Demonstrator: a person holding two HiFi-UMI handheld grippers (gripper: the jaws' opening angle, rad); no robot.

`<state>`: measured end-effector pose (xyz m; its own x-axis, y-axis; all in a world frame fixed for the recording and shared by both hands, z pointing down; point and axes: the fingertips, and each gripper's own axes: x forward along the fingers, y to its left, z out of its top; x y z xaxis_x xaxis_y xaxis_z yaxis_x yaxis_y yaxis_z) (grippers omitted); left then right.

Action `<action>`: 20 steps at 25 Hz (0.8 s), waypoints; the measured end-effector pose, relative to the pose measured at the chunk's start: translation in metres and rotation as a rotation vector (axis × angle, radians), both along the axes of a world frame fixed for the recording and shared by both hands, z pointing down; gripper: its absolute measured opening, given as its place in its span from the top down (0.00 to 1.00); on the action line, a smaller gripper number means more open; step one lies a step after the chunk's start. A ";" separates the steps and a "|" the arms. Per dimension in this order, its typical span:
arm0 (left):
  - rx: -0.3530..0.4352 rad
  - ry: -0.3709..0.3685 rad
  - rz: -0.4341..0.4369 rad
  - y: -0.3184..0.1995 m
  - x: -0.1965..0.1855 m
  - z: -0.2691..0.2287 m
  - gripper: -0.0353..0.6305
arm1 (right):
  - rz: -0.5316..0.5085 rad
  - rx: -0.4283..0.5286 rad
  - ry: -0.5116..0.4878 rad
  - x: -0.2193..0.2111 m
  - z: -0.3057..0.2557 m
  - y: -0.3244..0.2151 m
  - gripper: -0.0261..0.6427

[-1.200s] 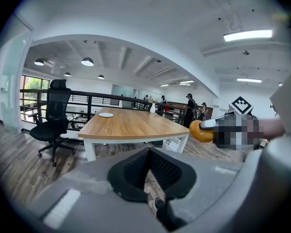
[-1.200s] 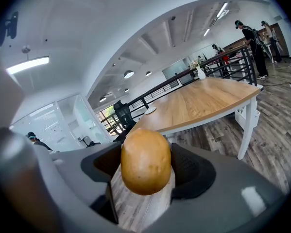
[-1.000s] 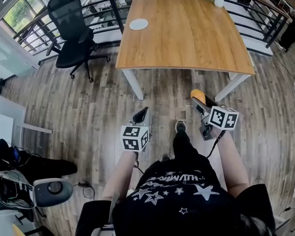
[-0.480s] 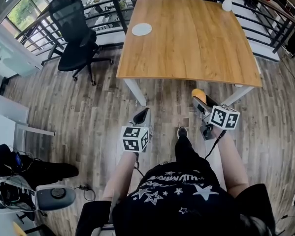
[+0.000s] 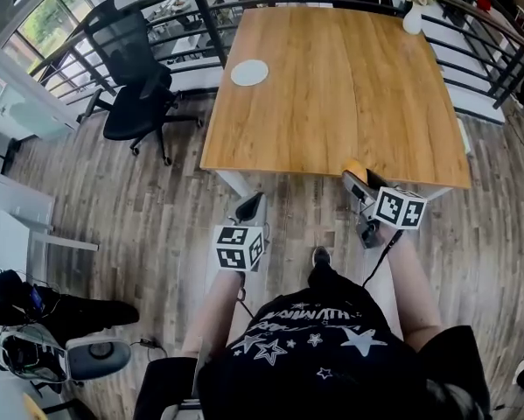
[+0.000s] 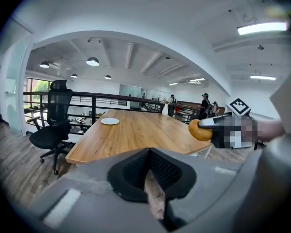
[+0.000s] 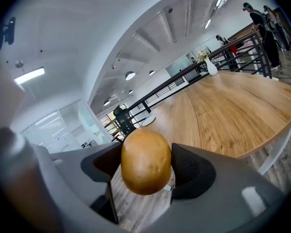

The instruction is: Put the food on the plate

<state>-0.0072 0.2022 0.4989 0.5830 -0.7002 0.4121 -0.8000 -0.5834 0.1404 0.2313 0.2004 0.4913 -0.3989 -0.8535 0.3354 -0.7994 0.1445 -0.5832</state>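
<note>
A brown, potato-like food (image 7: 145, 161) sits clamped between the pads of my right gripper (image 7: 146, 171). In the head view that gripper (image 5: 358, 178) holds the food (image 5: 355, 168) at the near edge of the wooden table (image 5: 331, 86). A small white plate (image 5: 249, 73) lies far off, near the table's back left corner, and shows as a white plate (image 6: 110, 122) in the left gripper view. My left gripper (image 5: 251, 206) hangs over the floor short of the table, its jaws (image 6: 148, 176) shut with nothing in them.
A black office chair (image 5: 130, 86) stands left of the table. A white vase (image 5: 413, 17) sits at the table's far right corner, with a black railing (image 5: 200, 11) behind. A white table leg (image 5: 231, 182) is just ahead of my left gripper.
The table has come closer in the head view, and its near edge now reaches my right gripper. Both grippers keep the same pose, and the food stays held.
</note>
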 end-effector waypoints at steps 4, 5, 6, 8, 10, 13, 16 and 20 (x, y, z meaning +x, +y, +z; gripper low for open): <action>-0.008 -0.005 -0.026 -0.030 0.017 -0.006 0.94 | -0.029 0.000 -0.011 0.018 -0.010 -0.040 0.47; -0.012 -0.006 -0.030 -0.037 0.022 -0.006 0.94 | -0.032 -0.002 -0.011 0.023 -0.009 -0.049 0.47; -0.015 -0.008 -0.033 -0.043 0.026 -0.006 0.94 | -0.035 -0.005 -0.011 0.027 -0.007 -0.058 0.47; -0.015 -0.013 -0.040 -0.055 0.032 -0.005 0.94 | -0.051 -0.005 -0.017 0.030 -0.007 -0.074 0.47; -0.011 -0.018 -0.052 -0.066 0.036 -0.006 0.94 | -0.073 0.000 -0.027 0.031 -0.009 -0.088 0.47; -0.004 -0.020 -0.077 -0.082 0.045 -0.010 0.94 | -0.096 0.001 -0.028 0.040 -0.011 -0.107 0.47; -0.006 -0.019 -0.103 -0.098 0.054 -0.010 0.94 | -0.113 0.002 -0.032 0.051 -0.012 -0.126 0.47; -0.008 -0.017 -0.131 -0.115 0.063 -0.011 0.94 | -0.128 0.004 -0.043 0.060 -0.012 -0.149 0.47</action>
<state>0.0561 0.0871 0.4883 0.4800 -0.7663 0.4271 -0.8713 -0.4730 0.1305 0.2917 0.0513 0.4794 -0.5189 -0.7958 0.3123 -0.7485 0.2465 -0.6156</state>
